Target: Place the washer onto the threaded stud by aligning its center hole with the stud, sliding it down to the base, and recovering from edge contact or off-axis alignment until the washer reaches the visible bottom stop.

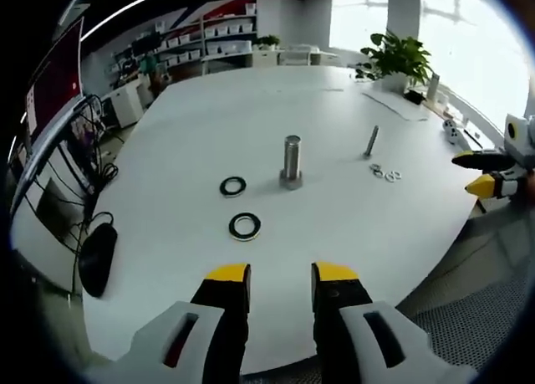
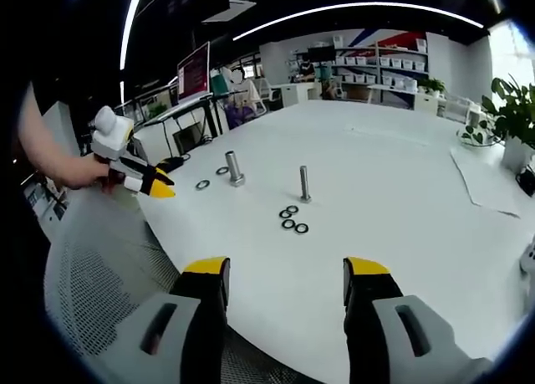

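Observation:
A thick threaded stud (image 1: pixel 291 160) stands upright on the white table (image 1: pixel 192 125). Two large dark washers (image 1: pixel 232 186) (image 1: pixel 245 226) lie flat to its near left. My left gripper (image 1: pixel 282 275) hovers over the table's near edge, open and empty, short of the washers. A thinner bolt (image 1: pixel 371 140) stands further right with several small washers (image 1: pixel 386 174) beside it. In the right gripper view the bolt (image 2: pixel 305 184), small washers (image 2: pixel 292 219) and thick stud (image 2: pixel 234 168) lie ahead of my right gripper (image 2: pixel 286 271), open and empty. A hand holds the left gripper (image 2: pixel 159 185) at the left.
A black mouse (image 1: pixel 97 258) sits at the table's left edge near cables. A potted plant (image 1: pixel 397 58) and paper sheets (image 2: pixel 493 179) occupy the far side. The right gripper (image 1: pixel 473 172) shows at the right edge. A mesh chair (image 2: pixel 100 284) is below the table edge.

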`<state>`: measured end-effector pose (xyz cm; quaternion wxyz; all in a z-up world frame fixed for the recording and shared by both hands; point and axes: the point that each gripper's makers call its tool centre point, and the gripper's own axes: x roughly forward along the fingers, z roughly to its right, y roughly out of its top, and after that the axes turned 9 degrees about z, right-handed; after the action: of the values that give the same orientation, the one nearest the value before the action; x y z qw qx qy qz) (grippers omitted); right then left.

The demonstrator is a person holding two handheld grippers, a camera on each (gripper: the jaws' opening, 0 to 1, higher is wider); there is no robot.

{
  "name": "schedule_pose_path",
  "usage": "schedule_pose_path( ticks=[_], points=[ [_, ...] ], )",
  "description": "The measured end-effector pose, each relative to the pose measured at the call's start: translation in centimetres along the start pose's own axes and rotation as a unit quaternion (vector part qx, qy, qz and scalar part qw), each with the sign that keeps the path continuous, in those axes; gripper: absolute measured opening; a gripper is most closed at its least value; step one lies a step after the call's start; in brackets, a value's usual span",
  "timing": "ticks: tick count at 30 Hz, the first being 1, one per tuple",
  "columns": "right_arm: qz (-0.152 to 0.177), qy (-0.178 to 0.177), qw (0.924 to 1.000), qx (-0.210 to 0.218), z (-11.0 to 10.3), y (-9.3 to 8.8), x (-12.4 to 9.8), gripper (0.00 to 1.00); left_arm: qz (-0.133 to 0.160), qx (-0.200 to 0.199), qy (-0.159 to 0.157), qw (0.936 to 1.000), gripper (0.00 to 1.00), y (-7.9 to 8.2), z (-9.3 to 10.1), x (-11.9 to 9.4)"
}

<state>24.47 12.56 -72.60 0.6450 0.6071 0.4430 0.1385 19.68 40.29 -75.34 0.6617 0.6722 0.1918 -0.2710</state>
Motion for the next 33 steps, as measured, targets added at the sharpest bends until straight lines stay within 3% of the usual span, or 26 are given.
schedule_pose_path(
  ticks=[7,20,26,33],
  points=[
    [0.001,-0.001,1.0,0.004,0.1,0.0,0.0,0.58,-0.029,0.007,0.01,0.9995,0.25,0.2,-1.4,1.3],
    [-0.002,-0.004,0.9999,0.011,0.2,-0.1,0.0,0.58,-0.095,0.03,-0.003,0.995,0.27,1.1,-3.3,4.9],
    [-0.004,-0.006,0.9999,0.011,0.3,-0.2,0.0,0.58,-0.136,0.036,-0.013,0.99,0.26,0.7,-3.8,5.9],
    [-0.007,-0.007,0.9999,0.01,0.3,-0.3,0.0,0.58,-0.16,0.061,-0.031,0.9847,0.23,0.5,-3.6,6.8]
  ],
)
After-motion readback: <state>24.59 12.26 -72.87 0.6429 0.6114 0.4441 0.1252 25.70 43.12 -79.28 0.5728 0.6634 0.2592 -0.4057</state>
